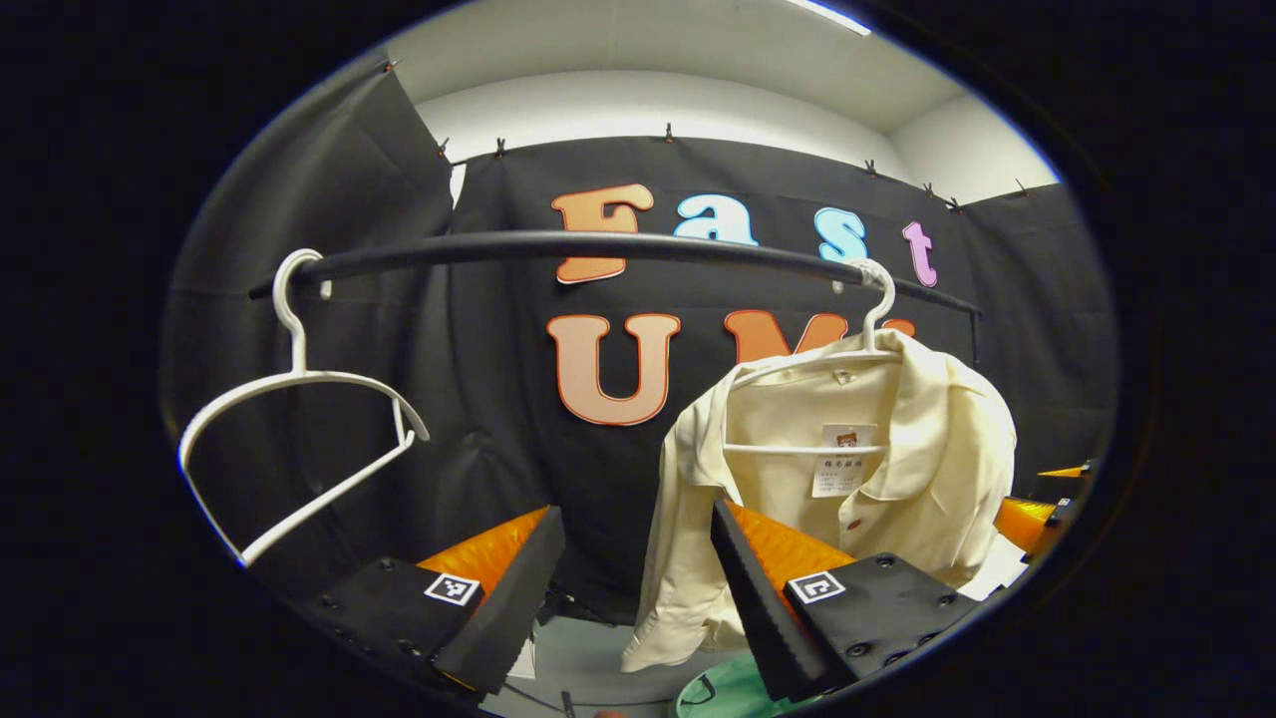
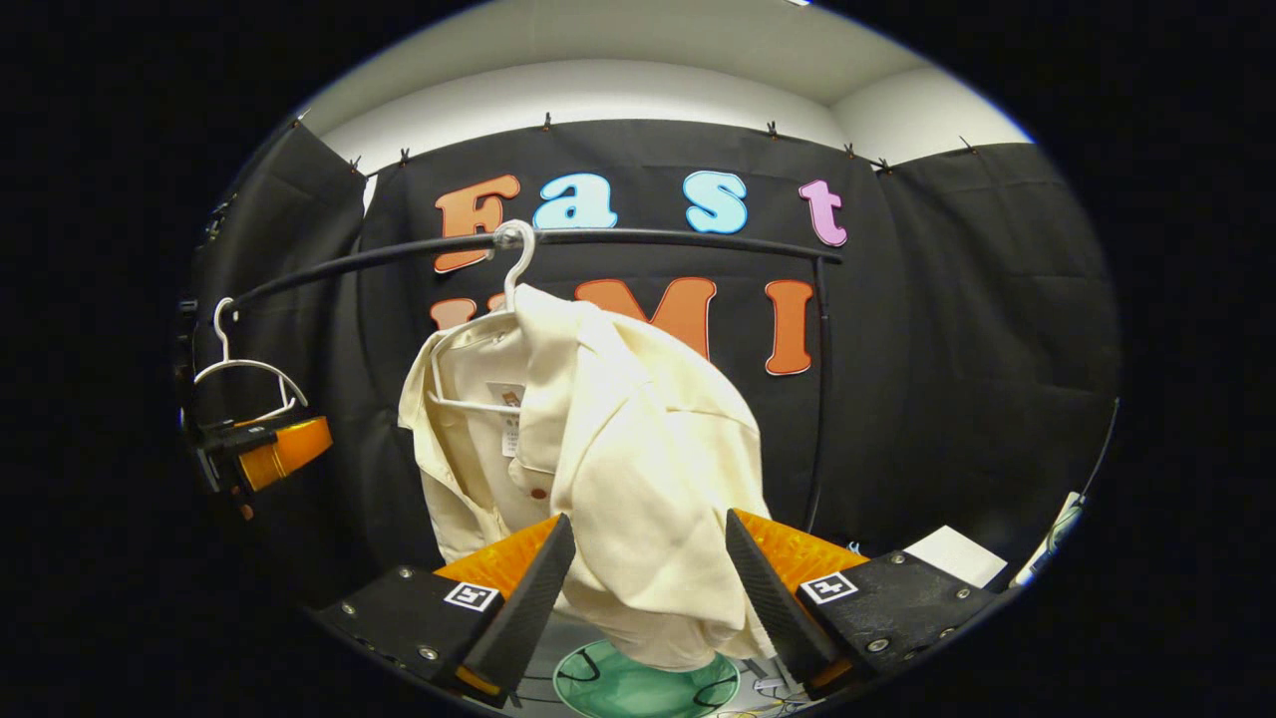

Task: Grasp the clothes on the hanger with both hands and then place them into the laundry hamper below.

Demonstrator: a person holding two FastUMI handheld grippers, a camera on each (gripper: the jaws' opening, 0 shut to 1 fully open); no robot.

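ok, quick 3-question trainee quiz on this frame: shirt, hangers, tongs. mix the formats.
1. True or false: the right tongs are shut on the cream shirt.
2. How many white hangers hang on the black rail?
3. What lies under the shirt? A) green hamper B) red bucket C) cardboard box

Key: 1 false, both tongs are open, cloth between the right fingers unpinched. 2 two: the empty hanger and the shirt's hanger. 3 A.

Black cloth wall [image 2: 947, 329] below a white ceiling [image 1: 648, 50] with a strip light [image 1: 827, 15].
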